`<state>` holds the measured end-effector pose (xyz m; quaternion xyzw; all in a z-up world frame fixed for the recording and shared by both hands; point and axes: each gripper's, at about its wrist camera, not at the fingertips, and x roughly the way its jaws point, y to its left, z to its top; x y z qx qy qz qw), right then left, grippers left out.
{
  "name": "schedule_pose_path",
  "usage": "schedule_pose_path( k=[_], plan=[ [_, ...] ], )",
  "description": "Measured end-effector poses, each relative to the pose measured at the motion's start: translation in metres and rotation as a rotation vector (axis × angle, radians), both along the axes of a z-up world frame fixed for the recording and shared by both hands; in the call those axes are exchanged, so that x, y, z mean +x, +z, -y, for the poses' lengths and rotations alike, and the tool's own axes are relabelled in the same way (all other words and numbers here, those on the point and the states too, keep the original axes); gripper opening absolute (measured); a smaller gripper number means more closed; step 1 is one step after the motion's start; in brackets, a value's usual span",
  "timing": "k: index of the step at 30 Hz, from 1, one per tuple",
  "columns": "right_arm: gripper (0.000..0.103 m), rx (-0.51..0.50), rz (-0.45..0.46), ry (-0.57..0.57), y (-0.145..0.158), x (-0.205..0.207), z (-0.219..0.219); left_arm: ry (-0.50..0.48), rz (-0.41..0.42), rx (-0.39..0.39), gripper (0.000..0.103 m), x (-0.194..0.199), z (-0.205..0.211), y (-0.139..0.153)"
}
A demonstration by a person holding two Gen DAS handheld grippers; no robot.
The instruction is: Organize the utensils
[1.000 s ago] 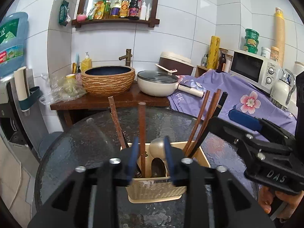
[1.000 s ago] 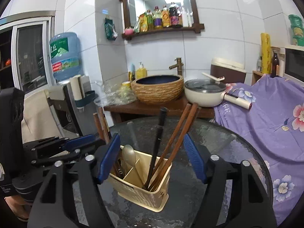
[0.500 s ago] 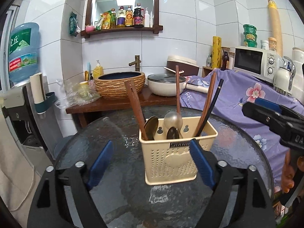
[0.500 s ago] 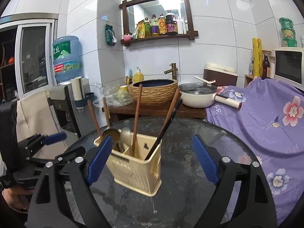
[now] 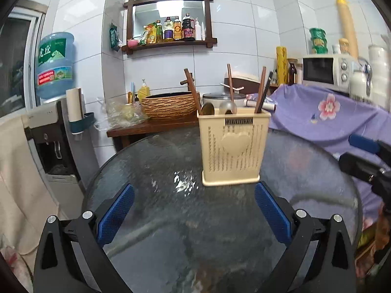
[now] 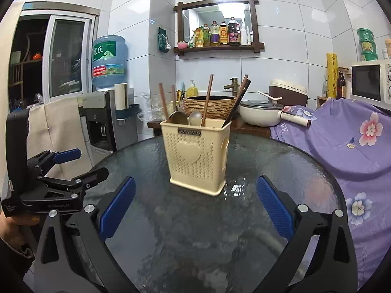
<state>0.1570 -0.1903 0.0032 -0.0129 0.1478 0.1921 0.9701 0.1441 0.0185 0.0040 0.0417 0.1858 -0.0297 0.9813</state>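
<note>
A cream plastic utensil holder (image 5: 234, 146) (image 6: 195, 156) with a heart on its front stands upright on the round glass table (image 5: 158, 161). It holds brown chopsticks (image 5: 193, 90), a dark chopstick and metal spoons (image 5: 228, 106). My left gripper (image 5: 193, 190) hangs low over the table in front of the holder, its jaws opening with nothing between them. My right gripper (image 6: 195, 183) faces the holder from the other side and is opening wide too, also with nothing between its jaws. Each gripper shows in the other's view: the left gripper (image 6: 63, 183) and the right gripper (image 5: 361, 153).
Behind the table stands a wooden side table (image 5: 151, 128) with a woven basin (image 5: 171, 105) and a white pan (image 6: 259, 116). A purple floral cloth (image 6: 342, 141) lies to the right under a microwave (image 5: 325, 69). A water dispenser (image 6: 107, 122) stands on the left.
Both grippers have drawn back from above the holder and sunk lower. Their jaws have spread wide; the left one was narrow around a brown chopstick, which now stands in the holder.
</note>
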Motion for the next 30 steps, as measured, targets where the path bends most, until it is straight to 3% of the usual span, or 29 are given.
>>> schedule_pose_path(
  k=[4,12,20,25,30],
  plan=[
    [0.097,-0.017,0.028,0.005,-0.019,-0.038,-0.006,0.042,-0.012,0.007,0.096,-0.031,0.0,-0.021],
    [0.097,0.058,0.07,-0.025,-0.025,-0.096,0.002,0.015,0.009,-0.16,0.096,-0.08,-0.01,-0.021],
    [0.097,0.066,0.097,-0.038,-0.015,-0.137,0.012,0.026,0.068,-0.188,0.096,-0.122,-0.015,-0.006],
    [0.097,0.069,0.12,-0.043,-0.017,-0.156,0.012,0.054,0.117,-0.149,0.096,-0.15,-0.007,-0.003],
    [0.097,0.08,0.106,-0.035,-0.019,-0.159,0.011,0.047,0.115,-0.142,0.096,-0.156,-0.004,-0.005]
  ],
)
